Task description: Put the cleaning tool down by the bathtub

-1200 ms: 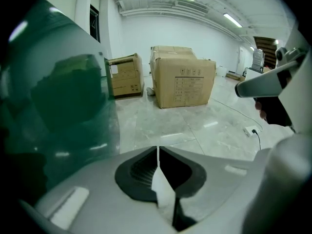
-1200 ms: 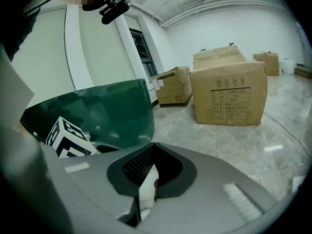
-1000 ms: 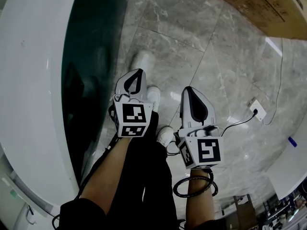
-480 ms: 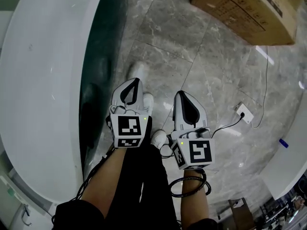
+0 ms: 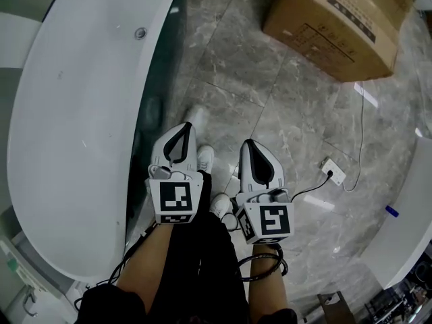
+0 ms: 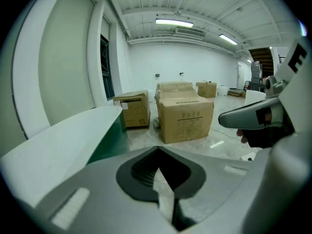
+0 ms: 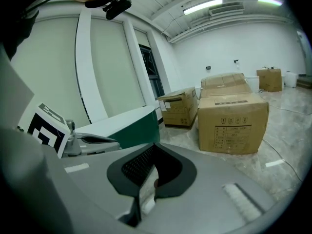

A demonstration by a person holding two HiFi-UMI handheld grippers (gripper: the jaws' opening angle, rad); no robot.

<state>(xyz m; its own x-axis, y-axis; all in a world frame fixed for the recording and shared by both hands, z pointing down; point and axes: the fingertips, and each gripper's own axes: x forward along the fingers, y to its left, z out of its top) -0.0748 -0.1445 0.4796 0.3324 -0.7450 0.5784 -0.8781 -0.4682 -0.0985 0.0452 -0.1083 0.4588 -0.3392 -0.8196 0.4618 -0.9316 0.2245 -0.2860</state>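
The cleaning tool showed in no view. The white bathtub (image 5: 74, 133), dark green down its side, curved along the left. Just beside it, over the grey marble floor (image 5: 290, 106), the left gripper (image 5: 187, 125) and right gripper (image 5: 247, 142) hung with both pairs of jaws closed on nothing.

No legible txt; box (image 5: 337, 25) print unreadable

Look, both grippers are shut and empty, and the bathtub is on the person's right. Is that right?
Not quite. The head view shows the bathtub on the person's left. The left gripper and right gripper are both shut and empty, as you said.
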